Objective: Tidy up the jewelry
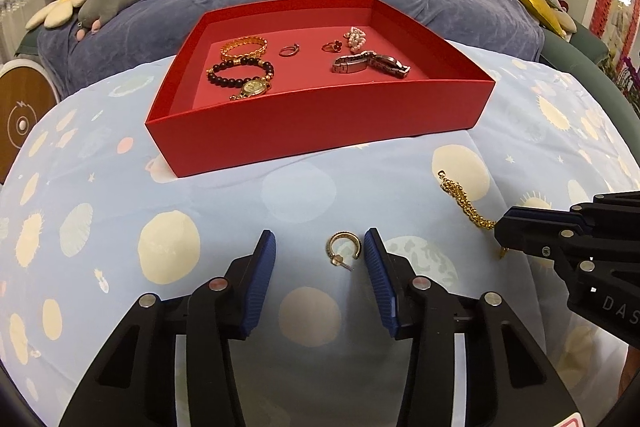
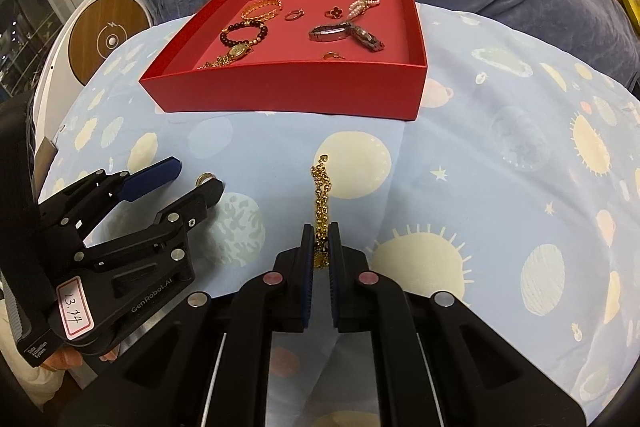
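Left wrist view first: my left gripper stands part open over the patterned cloth, its blue pads to either side of a small gold hoop earring; the earring lies nearer the right pad, and I see no pad pressing on it, so nothing is grasped yet. Beyond sits the red tray, which already holds a gold bangle, a dark bead bracelet, a gold watch, two rings, a pearl piece and a steel watch. At the right edge my right gripper reaches in over the near end of a gold chain. Right wrist view next: my right gripper is clenched on that gold chain, whose far length trails flat on the cloth toward the red tray but stops short of it. My left gripper shows at the left, jaws apart around the earring. By my reckoning most of the sorting is done: the bulk of the jewelry is in the tray, and only the chain and the earring are left outside. The chain wants lifting and carrying over the wall; the earring wants pinching first.
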Demonstrator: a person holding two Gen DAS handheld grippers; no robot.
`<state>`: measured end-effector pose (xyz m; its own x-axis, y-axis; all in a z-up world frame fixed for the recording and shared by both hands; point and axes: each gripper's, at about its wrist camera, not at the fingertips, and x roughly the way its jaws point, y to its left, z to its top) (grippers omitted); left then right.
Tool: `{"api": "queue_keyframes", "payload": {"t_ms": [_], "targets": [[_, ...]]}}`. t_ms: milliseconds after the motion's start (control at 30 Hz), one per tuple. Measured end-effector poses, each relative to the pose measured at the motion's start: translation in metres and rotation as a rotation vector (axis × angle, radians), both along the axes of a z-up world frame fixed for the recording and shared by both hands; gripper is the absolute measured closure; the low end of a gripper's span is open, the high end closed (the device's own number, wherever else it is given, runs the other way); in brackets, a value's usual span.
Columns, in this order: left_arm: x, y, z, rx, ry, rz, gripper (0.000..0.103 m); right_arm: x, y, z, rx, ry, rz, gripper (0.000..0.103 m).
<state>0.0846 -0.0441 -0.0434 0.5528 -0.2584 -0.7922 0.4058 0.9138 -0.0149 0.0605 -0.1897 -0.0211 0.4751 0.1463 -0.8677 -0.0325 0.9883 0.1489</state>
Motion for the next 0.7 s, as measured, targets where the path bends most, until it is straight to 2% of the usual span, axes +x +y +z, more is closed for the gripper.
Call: {"api": "queue_keyframes", "payload": {"t_ms": [67, 133, 200, 333, 567, 667, 700], "targets": [[-0.001, -0.001, 0.0, 0.008, -0.007, 0.001, 0.064, 0.0, 0.001, 0.001, 0.001, -0.002, 0.003, 0.097], [-0.002, -0.002, 0.0, 0.024, -0.019, 0.002, 0.075, -0.001, 0.003, 0.001, 0.0, -0.003, 0.008, 0.097], [-0.002, -0.002, 0.0, 0.025, -0.019, -0.001, 0.08, -0.001, 0.004, 0.0, 0.001, -0.001, 0.008, 0.097], [0.0, -0.001, 0.0, 0.025, -0.022, 0.004, 0.089, 0.0, 0.003, -0.001, 0.004, 0.002, 0.004, 0.097], [0.001, 0.005, 0.002, -0.006, -0.008, 0.004, 0.088, -0.001, 0.002, 0.0, 0.007, 0.0, 0.004, 0.097], [0.0, 0.009, 0.002, -0.016, -0.009, 0.017, 0.083, 0.0, 0.002, 0.001, 0.01, -0.001, 0.002, 0.097], [0.001, 0.01, 0.002, -0.019, -0.01, 0.019, 0.078, 0.0, 0.001, 0.001, 0.011, -0.001, 0.002, 0.097]]}}
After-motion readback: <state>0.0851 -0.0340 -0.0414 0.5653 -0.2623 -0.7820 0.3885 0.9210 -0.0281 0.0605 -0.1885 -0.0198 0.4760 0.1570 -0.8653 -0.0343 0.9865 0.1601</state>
